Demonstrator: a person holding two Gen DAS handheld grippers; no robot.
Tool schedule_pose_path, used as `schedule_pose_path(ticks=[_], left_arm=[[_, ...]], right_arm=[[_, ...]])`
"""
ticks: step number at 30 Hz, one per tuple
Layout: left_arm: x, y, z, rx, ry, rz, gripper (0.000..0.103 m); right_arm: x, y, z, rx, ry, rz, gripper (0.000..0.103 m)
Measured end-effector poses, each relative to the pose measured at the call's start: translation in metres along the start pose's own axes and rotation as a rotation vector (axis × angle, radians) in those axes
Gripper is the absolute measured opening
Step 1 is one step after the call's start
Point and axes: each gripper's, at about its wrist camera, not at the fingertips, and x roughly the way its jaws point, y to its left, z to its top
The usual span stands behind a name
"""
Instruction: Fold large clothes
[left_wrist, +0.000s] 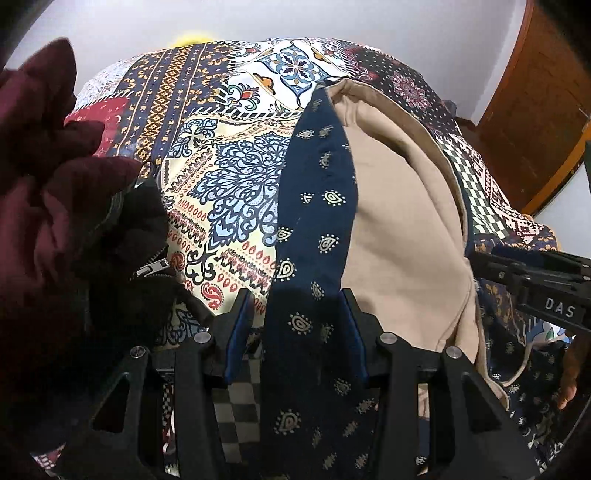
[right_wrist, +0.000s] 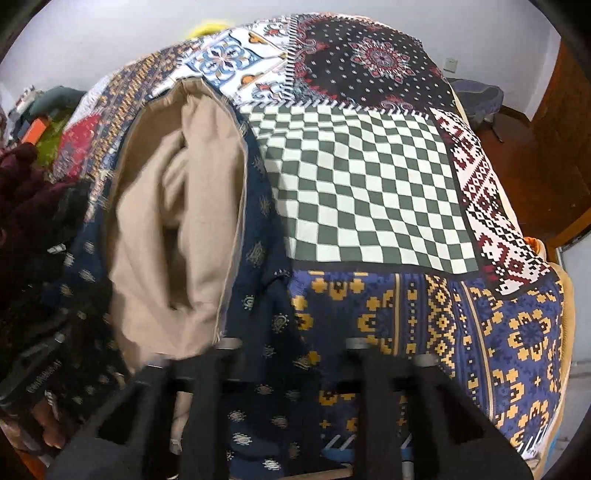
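The navy paisley garment (left_wrist: 314, 206), tan lining up, runs lengthwise away along the bed (right_wrist: 369, 177); left gripper (left_wrist: 295, 314) fingers pinch its near edge, right gripper (right_wrist: 288, 354) fingers pressed shut alongside.

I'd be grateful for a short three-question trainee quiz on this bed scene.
1. True or false: the navy garment has a beige lining.
2. In the right wrist view, which bedspread patch lies right beside the garment? A: green-and-white checks. B: plain grey. C: animal print.
3. In the left wrist view, what metal part shows on the black clothing at the left?

Key: 1 true; 2 A; 3 a zip pull.
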Motion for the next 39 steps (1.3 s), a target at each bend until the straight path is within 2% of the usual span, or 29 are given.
schedule_pose_path(ticks=[2, 4, 6, 8, 11, 13, 14, 15, 18, 23, 25, 26, 27, 28, 30, 34, 39], left_arm=[[-0.003, -0.001, -0.001, 0.01, -0.017, 0.007, 0.034], [-0.006, -0.003, -0.003, 0.027, -0.021, 0.027, 0.019], [-0.013, 0.0, -0.004, 0.018, -0.02, 0.013, 0.011], [-0.022, 0.004, -0.004, 0.002, -0.023, -0.031, 0.009], [-0.038, 0.005, -0.005, 0.001, -0.042, -0.046, 0.009], [-0.046, 0.002, -0.006, 0.018, -0.056, -0.038, 0.009], [-0.048, 0.0, -0.006, 0.024, -0.059, -0.034, 0.009], [-0.05, -0.002, -0.006, 0.029, -0.062, -0.032, 0.009], [-0.049, -0.003, -0.006, 0.034, -0.063, -0.026, 0.009], [-0.038, 0.002, -0.006, 0.03, -0.047, -0.033, 0.009], [-0.032, 0.004, -0.005, 0.027, -0.039, -0.037, 0.009], [-0.03, 0.005, -0.006, 0.027, -0.036, -0.038, 0.009], [-0.028, 0.005, -0.006, 0.033, -0.033, -0.038, 0.009], [-0.027, 0.004, -0.007, 0.041, -0.033, -0.031, 0.009], [-0.026, 0.003, -0.008, 0.056, -0.036, -0.023, 0.009], [-0.042, 0.001, -0.01, 0.067, -0.057, -0.043, 0.009], [-0.083, -0.005, -0.018, 0.086, -0.094, -0.095, 0.008]], right_arm=[[0.004, -0.001, -0.002, -0.002, 0.013, -0.005, 0.007], [0.0, -0.005, -0.006, 0.03, 0.015, 0.027, 0.005], [-0.008, -0.006, -0.006, 0.047, 0.004, 0.049, 0.005], [-0.025, -0.004, -0.007, 0.044, -0.03, 0.04, 0.005], [-0.046, -0.001, -0.005, 0.075, -0.053, 0.076, 0.009], [-0.053, 0.0, 0.0, 0.109, -0.055, 0.104, 0.029], [-0.052, 0.0, 0.003, 0.113, -0.059, 0.102, 0.05], [-0.052, 0.002, 0.005, 0.108, -0.073, 0.087, 0.059], [-0.039, 0.009, 0.014, 0.073, -0.066, 0.037, 0.058], [-0.003, -0.001, 0.02, 0.117, -0.008, 0.048, 0.057], [0.011, -0.003, 0.021, 0.117, 0.013, 0.061, 0.04], [0.013, -0.001, 0.019, 0.111, 0.017, 0.075, 0.025], [0.013, 0.0, 0.018, 0.108, 0.016, 0.084, 0.016], [0.012, 0.0, 0.018, 0.108, 0.007, 0.085, 0.013], [0.002, 0.003, 0.017, 0.091, -0.023, 0.07, 0.009], [-0.033, 0.015, 0.007, 0.017, -0.091, 0.04, 0.008], [-0.098, 0.02, -0.019, -0.032, -0.178, 0.088, 0.007]])
